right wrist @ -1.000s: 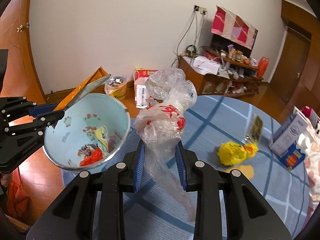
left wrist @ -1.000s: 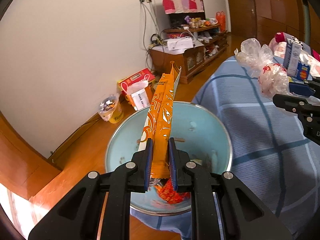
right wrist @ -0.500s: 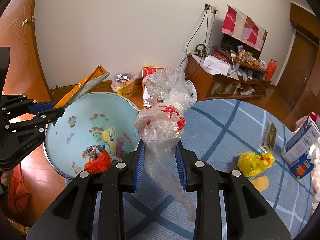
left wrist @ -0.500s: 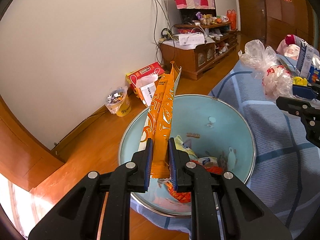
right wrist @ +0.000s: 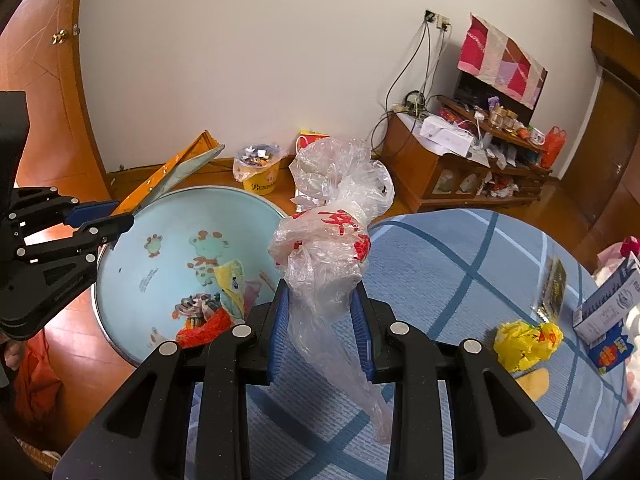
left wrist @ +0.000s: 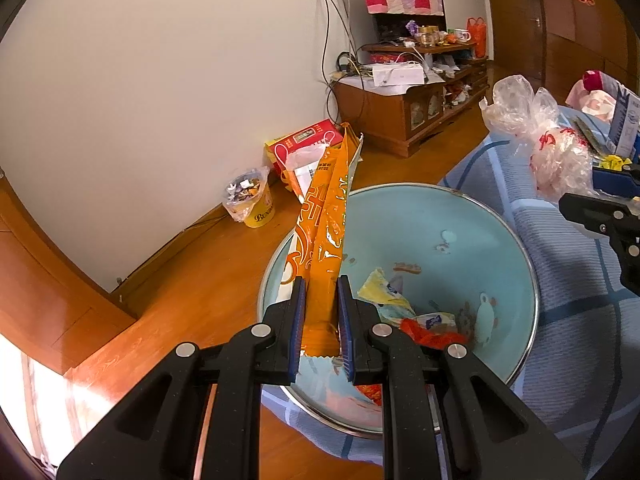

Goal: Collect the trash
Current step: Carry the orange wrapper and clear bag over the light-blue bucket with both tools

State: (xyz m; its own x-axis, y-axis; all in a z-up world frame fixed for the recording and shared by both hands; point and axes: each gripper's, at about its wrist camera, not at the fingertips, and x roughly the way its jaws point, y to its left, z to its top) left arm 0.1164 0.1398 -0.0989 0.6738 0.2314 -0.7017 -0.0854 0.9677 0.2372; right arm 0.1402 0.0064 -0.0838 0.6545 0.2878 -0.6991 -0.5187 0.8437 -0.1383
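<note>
My left gripper (left wrist: 322,312) is shut on a long orange snack wrapper (left wrist: 326,240) and holds it over the near rim of a light blue basin (left wrist: 432,224). The basin sits at the edge of the blue checked table and holds several scraps of trash (left wrist: 424,324). My right gripper (right wrist: 320,320) is shut on a crumpled clear plastic bag with red print (right wrist: 328,240), held above the table just right of the basin (right wrist: 168,224). The left gripper (right wrist: 116,216) with the wrapper shows at the left in the right wrist view.
A crumpled yellow wrapper (right wrist: 528,340), a dark packet (right wrist: 554,288) and a blue and white carton (right wrist: 604,312) lie on the blue checked tablecloth (right wrist: 460,264). On the wooden floor by the wall stand a yellow bin (left wrist: 252,200), a red box (left wrist: 304,144) and a low cabinet (left wrist: 408,108).
Both grippers have moved towards the basin, keeping hold of the wrapper and the bag. More of the basin's inside and its trash shows now.
</note>
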